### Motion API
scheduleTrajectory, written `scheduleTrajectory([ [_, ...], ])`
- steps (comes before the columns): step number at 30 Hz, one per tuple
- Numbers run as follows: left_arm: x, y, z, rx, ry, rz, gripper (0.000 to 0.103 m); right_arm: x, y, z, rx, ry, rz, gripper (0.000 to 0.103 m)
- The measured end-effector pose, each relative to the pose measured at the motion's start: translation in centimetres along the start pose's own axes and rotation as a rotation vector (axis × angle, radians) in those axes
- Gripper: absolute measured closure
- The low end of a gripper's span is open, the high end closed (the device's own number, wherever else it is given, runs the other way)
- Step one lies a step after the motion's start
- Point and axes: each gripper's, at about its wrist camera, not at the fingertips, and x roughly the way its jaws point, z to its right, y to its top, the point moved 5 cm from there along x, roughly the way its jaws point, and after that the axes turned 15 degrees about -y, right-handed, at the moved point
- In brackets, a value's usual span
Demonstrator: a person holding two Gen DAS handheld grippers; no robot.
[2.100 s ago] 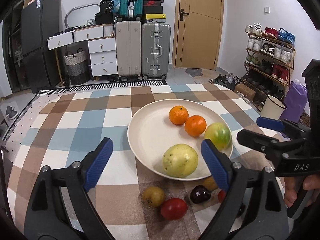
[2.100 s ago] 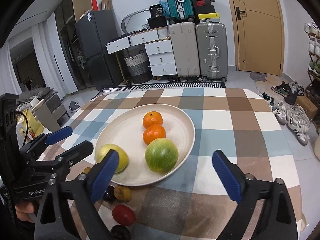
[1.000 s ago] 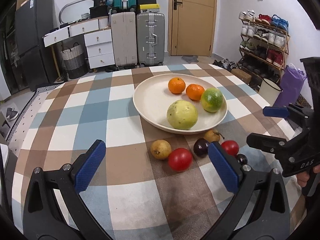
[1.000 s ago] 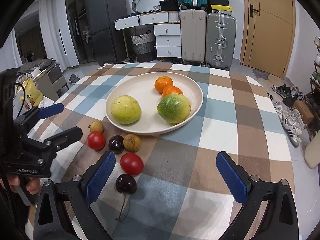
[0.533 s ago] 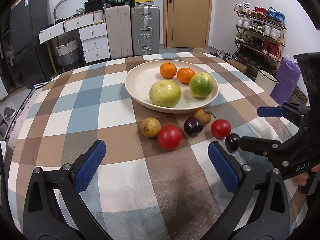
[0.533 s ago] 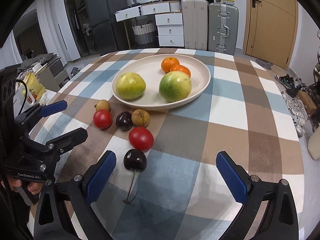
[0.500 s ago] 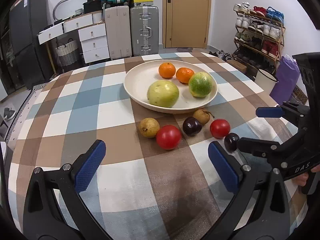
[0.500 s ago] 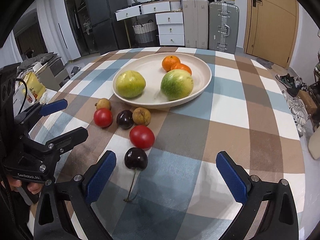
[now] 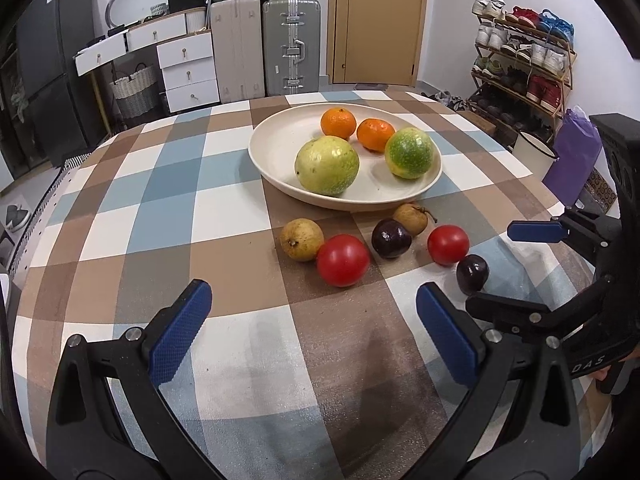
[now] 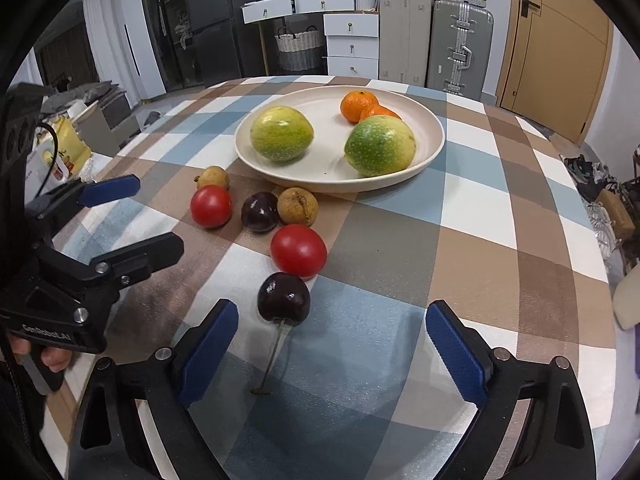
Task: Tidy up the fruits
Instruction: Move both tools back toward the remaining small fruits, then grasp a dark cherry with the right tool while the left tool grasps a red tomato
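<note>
A cream plate (image 9: pixel 280 148) (image 10: pixel 434 136) holds two oranges (image 9: pixel 338 123) (image 10: pixel 359 106) and two large green-yellow fruits (image 9: pixel 327 165) (image 10: pixel 281 133). In front of it on the checked cloth lie two red tomatoes (image 9: pixel 343 260) (image 10: pixel 298 251), two dark cherries (image 9: pixel 391 238) (image 10: pixel 283 299) and two brown longans (image 9: pixel 301 239) (image 10: pixel 297 206). My left gripper (image 9: pixel 312 330) is open and empty, short of the loose fruit. My right gripper (image 10: pixel 332 344) is open and empty, with the stemmed cherry just ahead of its left finger.
The checked table (image 9: pixel 160 208) is round, its edge close on the right (image 10: pixel 600 280). Suitcases (image 9: pixel 292 44), drawers (image 9: pixel 188 68) and a shoe rack (image 9: pixel 520 60) stand beyond it. Each gripper shows in the other's view (image 9: pixel 560 272) (image 10: pixel 100 232).
Both grippers have drawn back from the plate towards the near table edge, bringing the loose small fruits into view. Both stayed open. No fruit moved.
</note>
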Motion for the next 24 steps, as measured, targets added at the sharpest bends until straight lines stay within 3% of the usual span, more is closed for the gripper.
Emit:
scheduleTrajectory([
  [2, 0.1, 0.0, 0.0, -0.001, 0.003, -0.003, 0.001, 0.2, -0.1, -0.1, -0.007, 0.002, -0.006, 0.019],
  [16, 0.4, 0.0, -0.7, -0.017, 0.007, -0.005, 0.001, 0.0, -0.2, -0.9, -0.065, -0.033, 0.015, 0.031],
  [24, 0.5, 0.0, -0.7, -0.016, 0.002, 0.001, 0.001, -0.4, -0.4, -1.6, -0.065, 0.010, 0.017, 0.048],
])
